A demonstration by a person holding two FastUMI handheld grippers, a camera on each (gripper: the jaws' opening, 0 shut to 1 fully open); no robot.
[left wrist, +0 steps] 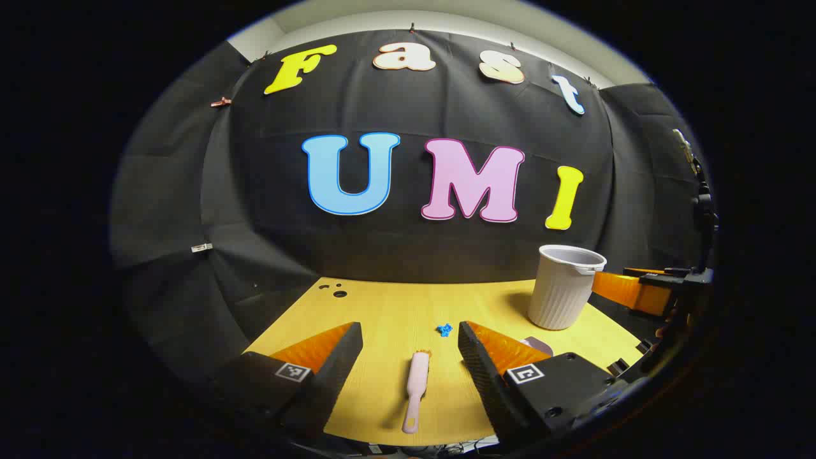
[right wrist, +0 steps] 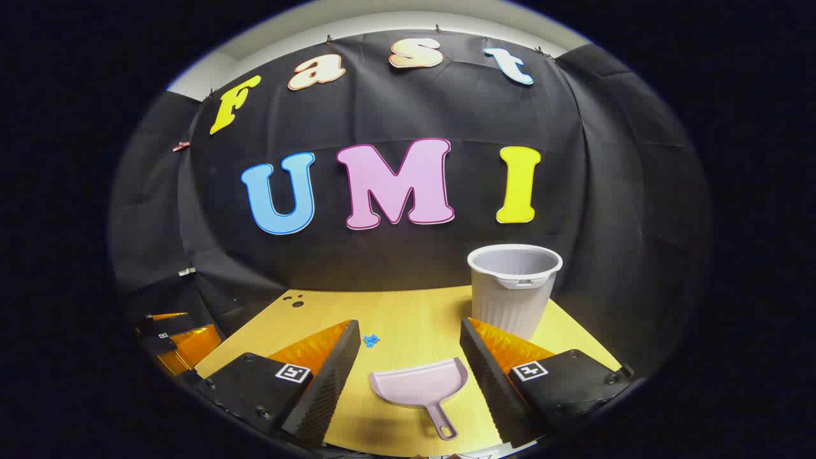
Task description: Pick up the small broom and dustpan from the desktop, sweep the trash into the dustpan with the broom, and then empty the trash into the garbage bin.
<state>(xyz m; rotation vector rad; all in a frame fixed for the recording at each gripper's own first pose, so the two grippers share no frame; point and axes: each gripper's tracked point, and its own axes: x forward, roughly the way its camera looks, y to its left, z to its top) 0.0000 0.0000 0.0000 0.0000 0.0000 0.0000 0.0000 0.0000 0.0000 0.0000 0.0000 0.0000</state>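
In the left gripper view a small pink broom (left wrist: 415,390) lies flat on the wooden desktop (left wrist: 389,306), handle toward me, between the wide-apart fingers of my open left gripper (left wrist: 410,349). A bit of blue trash (left wrist: 444,329) sits just beyond its bristles. In the right gripper view a pink dustpan (right wrist: 422,389) lies on the desk, handle toward me, between the fingers of my open right gripper (right wrist: 408,349). The blue trash (right wrist: 371,340) lies left of the dustpan. A white ribbed garbage bin (right wrist: 514,290) stands upright at the back right. Neither gripper touches anything.
The garbage bin (left wrist: 563,287) stands right of the broom in the left gripper view, with the right gripper (left wrist: 644,293) beyond it. The left gripper (right wrist: 178,344) shows at the left edge of the right gripper view. Small holes (left wrist: 336,292) mark the desk's far left corner.
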